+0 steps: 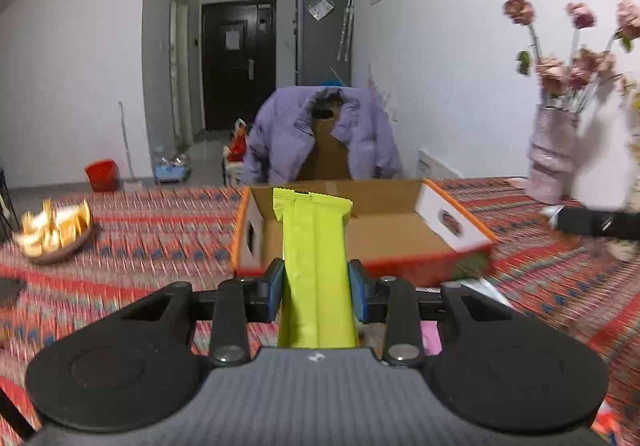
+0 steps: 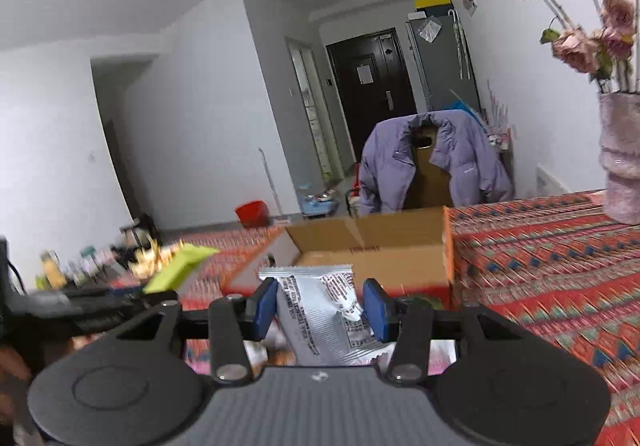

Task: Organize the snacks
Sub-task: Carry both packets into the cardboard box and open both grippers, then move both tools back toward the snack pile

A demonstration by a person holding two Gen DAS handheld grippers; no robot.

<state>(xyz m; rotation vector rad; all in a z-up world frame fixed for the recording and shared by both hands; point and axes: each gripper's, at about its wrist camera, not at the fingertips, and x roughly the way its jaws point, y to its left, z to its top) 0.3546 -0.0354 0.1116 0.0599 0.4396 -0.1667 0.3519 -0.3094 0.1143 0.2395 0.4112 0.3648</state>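
Left wrist view: the left gripper (image 1: 316, 288) is clamped on a lime-green snack packet (image 1: 316, 246) with no legible print, held above the patterned tablecloth (image 1: 160, 230) just before the open cardboard box (image 1: 360, 230). Right wrist view: the right gripper (image 2: 320, 304) is clamped on a silver snack packet (image 2: 320, 310) bearing black print too blurred to read, held in front of the same box, its floor bare where visible.

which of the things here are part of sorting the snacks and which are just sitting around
Job: yellow-green snack packet in the left gripper; silver snack packet in the right gripper; open cardboard box.

Lying about: flower vase, purple jacket, bowl of orange pieces, red bucket.
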